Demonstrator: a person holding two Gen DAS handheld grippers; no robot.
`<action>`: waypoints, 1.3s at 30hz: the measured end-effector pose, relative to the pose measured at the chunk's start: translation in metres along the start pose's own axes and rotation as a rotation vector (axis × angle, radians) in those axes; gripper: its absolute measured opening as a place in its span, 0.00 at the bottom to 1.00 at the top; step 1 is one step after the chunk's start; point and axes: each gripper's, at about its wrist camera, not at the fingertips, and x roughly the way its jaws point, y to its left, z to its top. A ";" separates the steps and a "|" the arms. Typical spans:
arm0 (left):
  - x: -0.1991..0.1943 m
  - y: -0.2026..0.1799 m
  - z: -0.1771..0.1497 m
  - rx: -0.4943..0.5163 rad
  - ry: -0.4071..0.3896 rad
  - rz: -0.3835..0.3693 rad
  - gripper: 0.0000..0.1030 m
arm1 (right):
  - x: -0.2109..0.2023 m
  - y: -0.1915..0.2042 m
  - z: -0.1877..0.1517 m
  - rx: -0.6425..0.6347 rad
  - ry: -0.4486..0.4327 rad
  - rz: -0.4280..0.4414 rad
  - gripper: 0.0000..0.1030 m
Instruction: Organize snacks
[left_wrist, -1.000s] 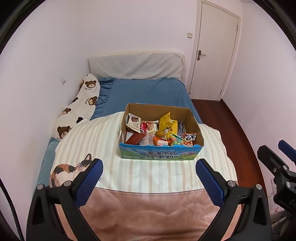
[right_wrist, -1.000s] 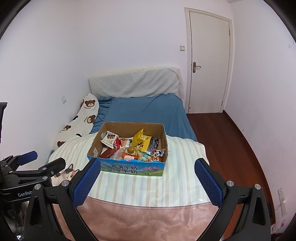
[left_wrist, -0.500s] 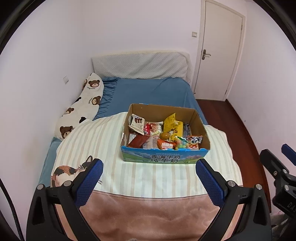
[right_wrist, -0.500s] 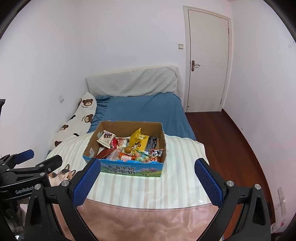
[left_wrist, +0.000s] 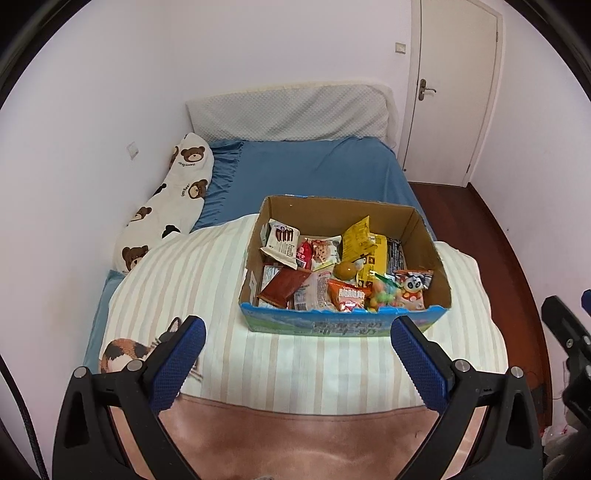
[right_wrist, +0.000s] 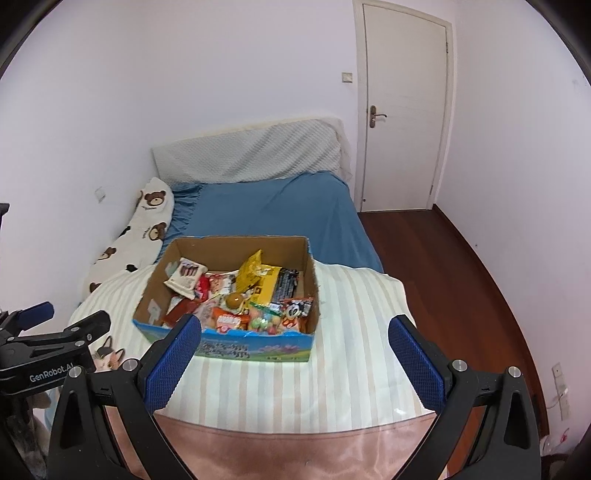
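An open cardboard box (left_wrist: 413, 221) (right_wrist: 221, 245) with a blue printed front sits on the striped blanket, full of several snack packets: a yellow bag (left_wrist: 364, 243) (right_wrist: 256, 275), a white biscuit pack (left_wrist: 282, 245) (right_wrist: 184, 277), a brown bar (left_wrist: 284, 286), a panda packet (left_wrist: 412, 288) (right_wrist: 295, 312). My left gripper (left_wrist: 297, 360) hovers open just short of the box front, nothing between its blue pads. My right gripper (right_wrist: 295, 360) is also open and empty, near the box's front right corner. Each gripper shows at the edge of the other's view.
The box rests on a cream striped blanket (left_wrist: 184, 280) over a blue-sheeted bed (left_wrist: 314, 173). A bear-print pillow (left_wrist: 173, 199) lies along the left wall. A pink cover (left_wrist: 295, 443) is nearest me. Wooden floor (right_wrist: 443, 266) and a shut white door (right_wrist: 402, 110) lie to the right.
Both grippers have moved forward toward the box, which now looks larger and lower in both views. Both stay open.
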 end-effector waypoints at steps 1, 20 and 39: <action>0.006 -0.001 0.002 0.007 0.010 -0.002 1.00 | 0.005 -0.001 0.002 0.001 0.002 -0.006 1.00; 0.066 -0.010 0.030 0.031 0.053 0.005 1.00 | 0.096 -0.001 0.011 0.007 0.097 -0.051 1.00; 0.083 -0.009 0.024 0.022 0.094 -0.012 1.00 | 0.106 0.003 0.006 -0.007 0.120 -0.058 1.00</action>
